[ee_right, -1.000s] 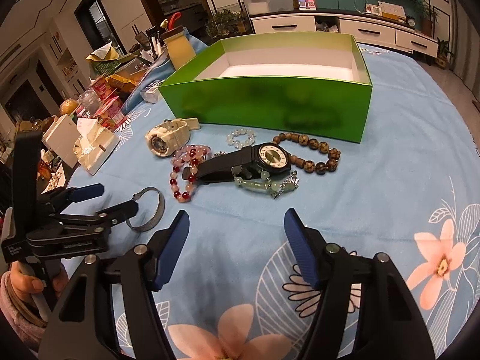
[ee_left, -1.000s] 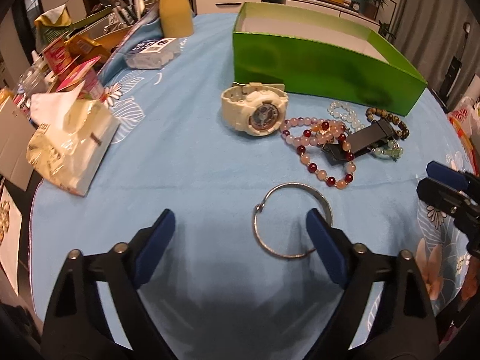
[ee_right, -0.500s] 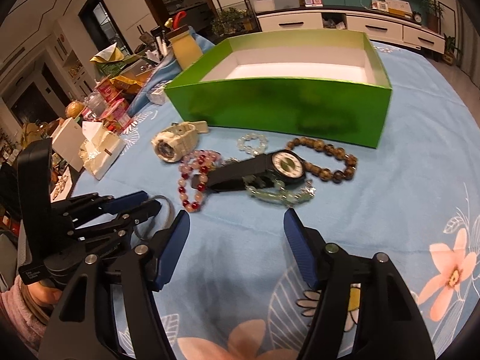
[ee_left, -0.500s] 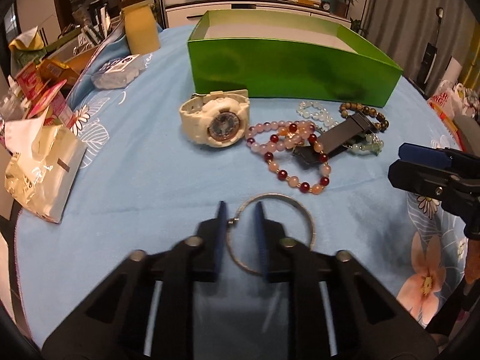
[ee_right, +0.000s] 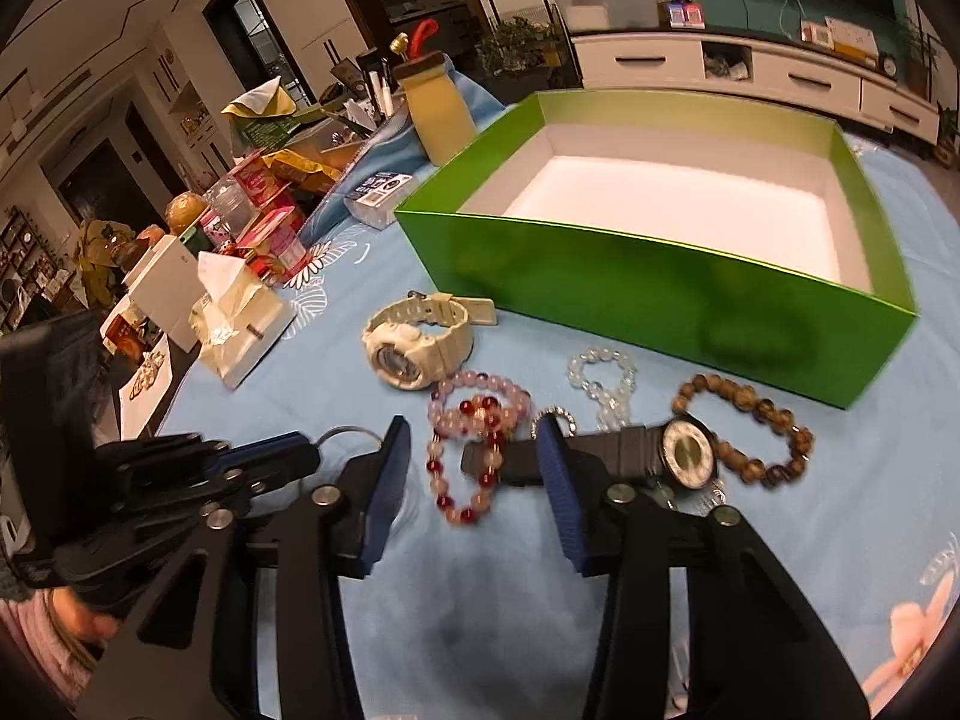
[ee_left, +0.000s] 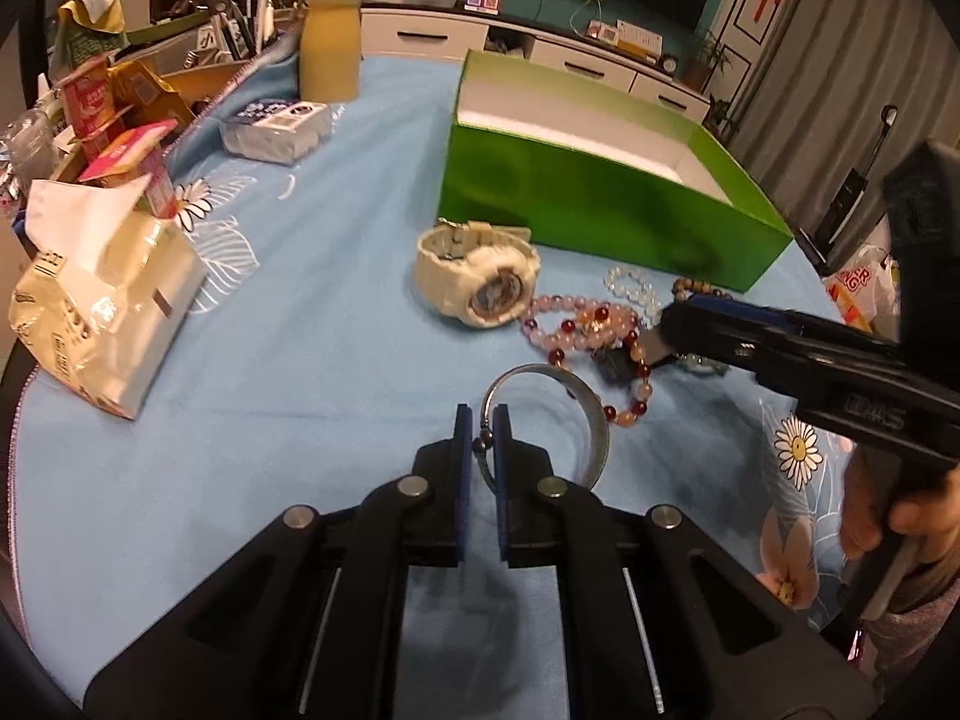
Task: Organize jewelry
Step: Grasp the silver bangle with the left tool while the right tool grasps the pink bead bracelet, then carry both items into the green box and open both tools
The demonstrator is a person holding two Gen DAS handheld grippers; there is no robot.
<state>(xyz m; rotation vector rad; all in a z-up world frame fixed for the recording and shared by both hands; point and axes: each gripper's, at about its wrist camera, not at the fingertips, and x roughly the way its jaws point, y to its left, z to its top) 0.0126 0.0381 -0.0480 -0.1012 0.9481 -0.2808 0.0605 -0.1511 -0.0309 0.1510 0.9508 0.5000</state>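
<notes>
My left gripper [ee_left: 483, 420] is shut on the near rim of a silver bangle [ee_left: 591, 414], which tilts up off the blue cloth. In the right wrist view the left gripper [ee_right: 300, 456] and the bangle [ee_right: 351, 433] are at the left. My right gripper [ee_right: 474, 429] hangs over the jewelry pile with its jaws closing. A pink and red bead bracelet [ee_right: 441, 420] and the strap end of a black watch [ee_right: 684, 453] lie between them, and the pads press on nothing. A white watch [ee_right: 414, 336] lies behind. The open green box [ee_right: 660, 300] has nothing in it.
A clear bead bracelet [ee_right: 600, 372] and a brown bead bracelet [ee_right: 750, 402] lie before the box. A tissue pack [ee_left: 102, 294], snack boxes and a yellow bottle [ee_left: 330, 54] crowd the table's left side. A hand [ee_left: 900, 510] holds the right gripper.
The left gripper shut on the bangle's rim and lifted it slightly. The right gripper moved left over the bead bracelet and watch strap, and its jaws narrowed.
</notes>
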